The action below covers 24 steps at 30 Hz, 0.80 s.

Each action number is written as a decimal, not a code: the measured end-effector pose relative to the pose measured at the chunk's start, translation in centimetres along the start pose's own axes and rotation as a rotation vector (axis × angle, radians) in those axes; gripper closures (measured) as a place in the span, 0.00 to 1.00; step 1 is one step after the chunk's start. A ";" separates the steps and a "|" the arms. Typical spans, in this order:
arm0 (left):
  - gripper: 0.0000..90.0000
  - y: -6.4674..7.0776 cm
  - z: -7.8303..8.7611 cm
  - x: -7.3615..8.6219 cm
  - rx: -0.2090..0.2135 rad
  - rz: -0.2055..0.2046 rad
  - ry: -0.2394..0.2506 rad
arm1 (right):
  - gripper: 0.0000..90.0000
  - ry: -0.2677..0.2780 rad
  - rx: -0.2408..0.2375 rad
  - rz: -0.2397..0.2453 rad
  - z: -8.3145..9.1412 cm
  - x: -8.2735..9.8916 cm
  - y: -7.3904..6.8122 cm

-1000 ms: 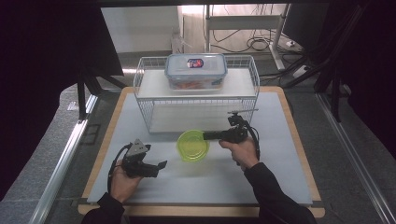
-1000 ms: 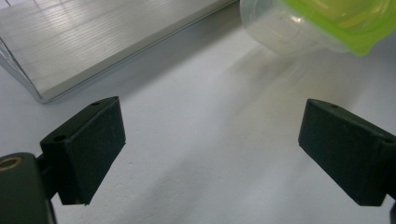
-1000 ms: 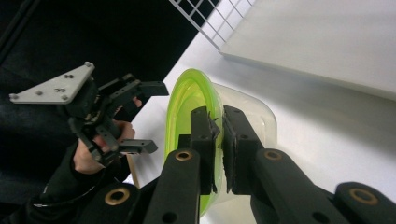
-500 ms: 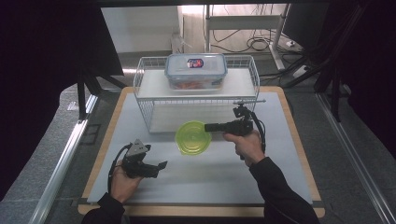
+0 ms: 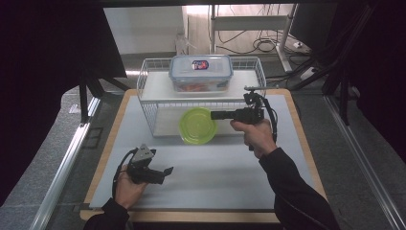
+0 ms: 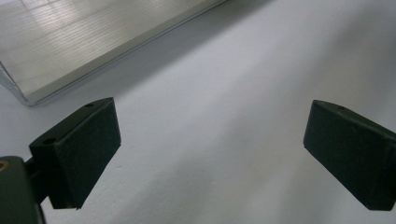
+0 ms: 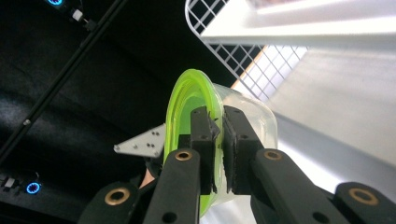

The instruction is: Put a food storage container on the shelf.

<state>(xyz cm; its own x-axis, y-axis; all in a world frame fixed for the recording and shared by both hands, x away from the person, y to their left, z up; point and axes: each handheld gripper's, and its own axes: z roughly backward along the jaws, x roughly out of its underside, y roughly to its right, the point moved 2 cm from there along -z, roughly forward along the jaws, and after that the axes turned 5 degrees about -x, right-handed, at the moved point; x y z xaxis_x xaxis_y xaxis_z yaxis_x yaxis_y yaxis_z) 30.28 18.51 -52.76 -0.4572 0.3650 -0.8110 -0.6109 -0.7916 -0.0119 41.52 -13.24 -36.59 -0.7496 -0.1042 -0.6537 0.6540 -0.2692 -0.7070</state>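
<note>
A round clear container with a lime-green lid (image 5: 197,125) hangs tipped on its side just in front of the white wire rack (image 5: 148,98). My right gripper (image 5: 214,115) is shut on its rim. In the right gripper view the jaws (image 7: 215,117) pinch the green lid (image 7: 183,100) and the clear wall (image 7: 252,119) between them. My left gripper (image 5: 165,171) rests low over the white table top (image 5: 215,177) at the front left. It is open, its pads (image 6: 79,149) wide apart with only bare table between them.
A rectangular clear box with a blue-rimmed lid (image 5: 201,72) sits on the rack's upper shelf. The rack's lower level lies behind the held container. A pale shiny panel edge (image 6: 70,46) crosses the upper left of the left gripper view. A wooden border (image 5: 107,143) frames the table.
My right gripper has carried the green-lidded container away from me, up to the rack's front, and tipped it so the lid faces upward. The left gripper has stayed put.
</note>
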 end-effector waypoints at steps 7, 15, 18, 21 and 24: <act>0.04 0.3 -0.2 0.0 0.008 -0.007 -0.003 | 0.94 0.034 -0.012 -0.003 0.8 -2.3 -1.2; 0.04 0.4 -0.3 0.0 0.012 -0.009 -0.007 | 0.94 0.073 -0.004 0.000 1.8 -5.2 -2.4; 0.04 0.4 -0.3 0.0 0.016 -0.006 -0.008 | 0.94 0.087 -0.001 0.003 2.1 -6.3 -2.8; 0.04 0.6 -0.3 -0.1 0.021 -0.004 -0.006 | 0.94 0.104 0.005 0.001 2.2 -7.5 -3.2; 0.04 0.6 -0.3 -0.1 0.022 -0.005 -0.006 | 0.94 0.117 0.014 0.007 2.3 -8.7 -3.6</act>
<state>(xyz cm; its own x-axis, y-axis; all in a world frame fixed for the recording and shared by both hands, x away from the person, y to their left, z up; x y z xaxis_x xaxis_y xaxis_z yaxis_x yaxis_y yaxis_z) 30.16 17.83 -52.90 -0.4576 0.3721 -0.8076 -0.6276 -0.7785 -0.0031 45.48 -13.53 -27.76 -0.7274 0.0057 -0.6862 0.6570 -0.2826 -0.6989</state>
